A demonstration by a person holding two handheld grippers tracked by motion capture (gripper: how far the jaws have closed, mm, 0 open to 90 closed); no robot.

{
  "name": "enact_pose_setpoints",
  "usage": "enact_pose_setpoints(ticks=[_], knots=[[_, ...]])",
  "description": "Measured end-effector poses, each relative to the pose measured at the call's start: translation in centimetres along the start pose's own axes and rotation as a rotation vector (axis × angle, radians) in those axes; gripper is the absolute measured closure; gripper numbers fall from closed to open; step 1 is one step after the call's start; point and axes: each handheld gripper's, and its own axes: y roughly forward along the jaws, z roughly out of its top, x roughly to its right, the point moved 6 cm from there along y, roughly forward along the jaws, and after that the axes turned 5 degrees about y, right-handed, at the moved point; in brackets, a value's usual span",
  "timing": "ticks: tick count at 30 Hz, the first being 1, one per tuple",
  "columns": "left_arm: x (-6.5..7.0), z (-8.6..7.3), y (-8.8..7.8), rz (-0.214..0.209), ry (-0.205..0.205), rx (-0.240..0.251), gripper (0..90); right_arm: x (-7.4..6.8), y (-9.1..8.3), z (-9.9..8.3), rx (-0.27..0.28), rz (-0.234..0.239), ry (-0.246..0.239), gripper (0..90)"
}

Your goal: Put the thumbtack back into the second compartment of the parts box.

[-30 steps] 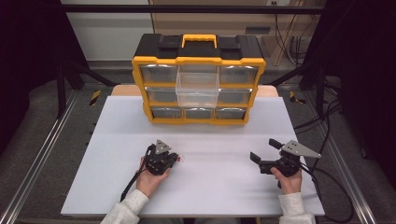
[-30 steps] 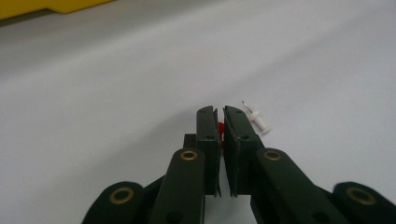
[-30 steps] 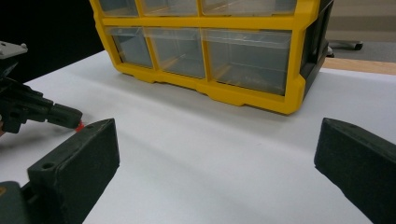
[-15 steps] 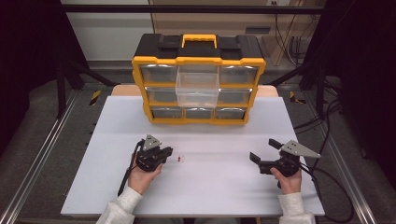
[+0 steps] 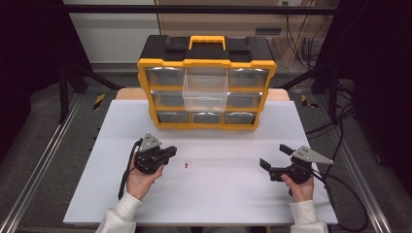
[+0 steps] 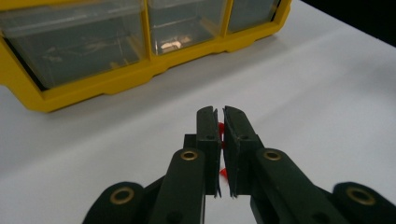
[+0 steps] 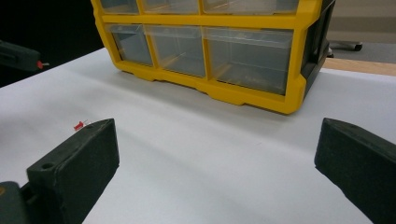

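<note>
While the left gripper (image 6: 219, 154) stands off the table (image 5: 218, 204) with its jaws pinched narrow, a small red pushpin (image 6: 221, 135) is held between the pads; red shows in the gap near the tips and again lower down. In the right gripper view the same gripper appears at ten o'clock with a red tip poking from its jaws. A second pin (image 5: 188, 165) lies loose on the white sheet, just beside the left gripper at its three o'clock in the high view, well apart from the right gripper (image 5: 276, 158). That one rests at four o'clock on the table, jaws wide and holding nothing.

Assessment of the pin: very light, rigid plastic head on a thin metal point, smooth and small against the broad pads. It is likely to twist or squirt out if the grip slackens. Best hold is across the head's waist, point clear of the pads.

Drawer cabinet (image 5: 206, 82) stands at twelve o'clock; its middle drawer (image 5: 205, 92) is pulled out, a plausible destination. Contents cannot be told.
</note>
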Motion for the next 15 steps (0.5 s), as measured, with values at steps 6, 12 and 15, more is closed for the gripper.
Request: enact_pose_setpoints(ticks=[6, 12, 15], knots=[[0.1, 1.8, -1.3, -0.014, 0.010, 0.039, 84.7, 0.0, 0.0, 0.0, 0.000, -0.002, 0.000, 0.3], [-0.1, 4.1, -2.5, -0.022, 0.022, 0.076, 84.7, 0.0, 0.0, 0.0, 0.000, -0.003, -0.001, 0.3], [-0.2, 5.3, -3.1, -0.023, 0.033, 0.090, 84.7, 0.1, -0.1, 0.0, 0.001, -0.003, -0.003, 0.3]])
